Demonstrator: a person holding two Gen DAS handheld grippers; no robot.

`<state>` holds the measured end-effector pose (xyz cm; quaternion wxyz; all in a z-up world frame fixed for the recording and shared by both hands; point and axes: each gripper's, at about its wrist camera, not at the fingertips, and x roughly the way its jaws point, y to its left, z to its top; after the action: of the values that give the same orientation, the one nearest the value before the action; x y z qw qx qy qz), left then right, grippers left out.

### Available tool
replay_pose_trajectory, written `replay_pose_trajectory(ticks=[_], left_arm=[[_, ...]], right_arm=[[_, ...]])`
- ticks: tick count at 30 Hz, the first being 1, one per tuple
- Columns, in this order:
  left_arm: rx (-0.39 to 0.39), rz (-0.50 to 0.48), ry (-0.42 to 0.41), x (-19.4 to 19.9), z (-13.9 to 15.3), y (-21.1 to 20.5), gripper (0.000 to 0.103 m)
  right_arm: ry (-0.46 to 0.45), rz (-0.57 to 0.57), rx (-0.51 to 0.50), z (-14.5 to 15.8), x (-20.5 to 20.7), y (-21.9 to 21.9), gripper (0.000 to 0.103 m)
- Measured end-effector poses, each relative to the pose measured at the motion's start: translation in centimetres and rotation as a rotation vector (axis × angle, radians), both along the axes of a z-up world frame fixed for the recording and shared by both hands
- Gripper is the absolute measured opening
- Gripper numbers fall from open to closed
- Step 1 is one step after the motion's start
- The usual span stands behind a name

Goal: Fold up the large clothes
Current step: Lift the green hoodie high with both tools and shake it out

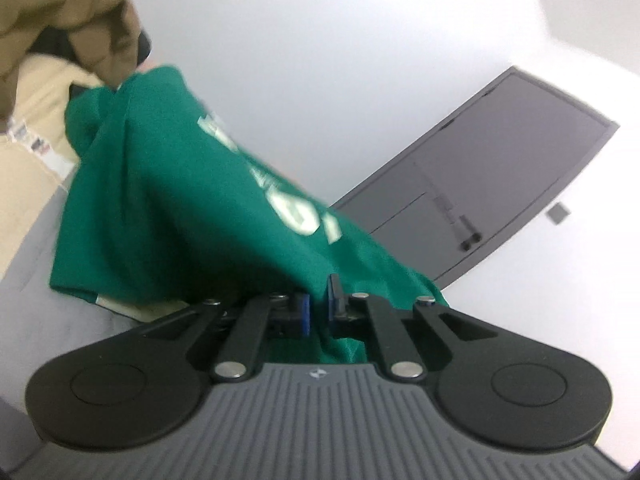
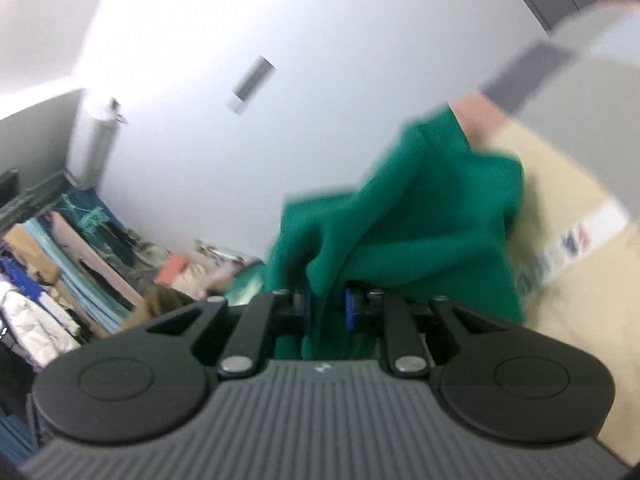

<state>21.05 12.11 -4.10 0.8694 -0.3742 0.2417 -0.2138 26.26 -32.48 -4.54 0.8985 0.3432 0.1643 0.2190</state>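
Lifting the green shirt [image 1: 168, 200] off the beige surface [image 1: 24, 176]: left gripper [image 1: 319, 312] and right gripper [image 2: 329, 308] each clamped tight on a fold of it, cloth hanging between them. Next, I'd judge: spread apart, find edges, lay flat.

Your left gripper [image 1: 319, 304] has a ribbed grey body, black link arms with round black ends, silver pins at the joints, and blue pads [image 1: 306, 314] on its fingertips. Your right gripper [image 2: 327, 304] is built the same. Beyond it, your sleeve [image 2: 592, 92] is grey.
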Motion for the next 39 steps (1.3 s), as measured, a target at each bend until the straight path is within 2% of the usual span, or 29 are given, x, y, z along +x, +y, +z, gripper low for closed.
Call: replay_pose_trajectory(ticks=[4, 7, 10, 13, 15, 18, 19, 20, 21, 22, 23, 24, 26, 28, 32, 36, 39], left_arm=[[-0.015, -0.015, -0.035, -4.0, 2.2, 1.1, 0.007], [0.009, -0.043, -0.024, -6.9, 3.3, 1.3, 0.007], [0.040, -0.056, 0.001, -9.2, 2.9, 1.0, 0.007], [0.095, -0.073, 0.061, -10.3, 1.5, 0.3, 0.008], [0.128, -0.080, 0.112, -10.2, 0.4, -0.1, 0.008], [0.141, -0.076, 0.147, -10.3, -0.6, -0.2, 0.008], [0.130, -0.072, 0.158, -10.3, -0.8, 0.1, 0.010], [0.114, -0.068, 0.166, -10.4, -1.0, 0.3, 0.017], [0.096, -0.067, 0.174, -10.2, -1.2, 0.3, 0.023], [0.076, -0.062, 0.184, -10.0, -1.3, 0.4, 0.046], [0.058, -0.050, 0.197, -10.0, -1.5, 0.6, 0.065], [0.053, -0.039, 0.205, -9.9, -1.7, 0.7, 0.067], [0.051, -0.038, 0.224, -9.7, -1.9, 0.7, 0.068], [0.003, -0.041, 0.250, -9.1, -2.6, 0.8, 0.071], [-0.110, -0.041, 0.256, -8.0, -3.7, 1.0, 0.073], [-0.226, -0.036, 0.263, -6.2, -4.9, 1.0, 0.073], [-0.212, -0.041, 0.248, -5.1, -5.2, 0.6, 0.071]], right_arm=[[-0.073, -0.017, 0.013, 2.8, -4.1, -2.2, 0.018], [-0.082, -0.056, 0.052, 2.7, -7.2, -4.3, 0.018], [-0.011, -0.101, 0.070, 1.5, -9.8, -6.0, 0.018], [0.099, -0.133, 0.020, -0.3, -10.6, -6.3, 0.018], [0.182, -0.155, 0.003, -1.8, -10.4, -6.4, 0.019], [0.252, -0.158, -0.014, -2.5, -9.5, -5.5, 0.022], [0.258, -0.167, -0.028, -2.3, -9.4, -5.0, 0.023], [0.259, -0.172, -0.027, -2.3, -9.6, -5.0, 0.027], [0.261, -0.174, -0.011, -2.3, -9.9, -5.0, 0.038], [0.261, -0.174, 0.009, -2.5, -10.3, -5.1, 0.057], [0.265, -0.170, 0.037, -2.7, -10.6, -5.2, 0.066], [0.268, -0.166, 0.055, -2.9, -10.9, -5.3, 0.077], [0.281, -0.160, 0.063, -3.5, -12.3, -3.7, 0.081], [0.300, -0.153, 0.068, -3.9, -12.2, -3.0, 0.085], [0.323, -0.077, 0.094, -5.1, -11.3, -1.7, 0.085], [0.293, -0.027, 0.136, -6.0, -9.1, -0.2, 0.087], [0.277, 0.005, 0.104, -6.2, -7.4, 1.1, 0.088]])
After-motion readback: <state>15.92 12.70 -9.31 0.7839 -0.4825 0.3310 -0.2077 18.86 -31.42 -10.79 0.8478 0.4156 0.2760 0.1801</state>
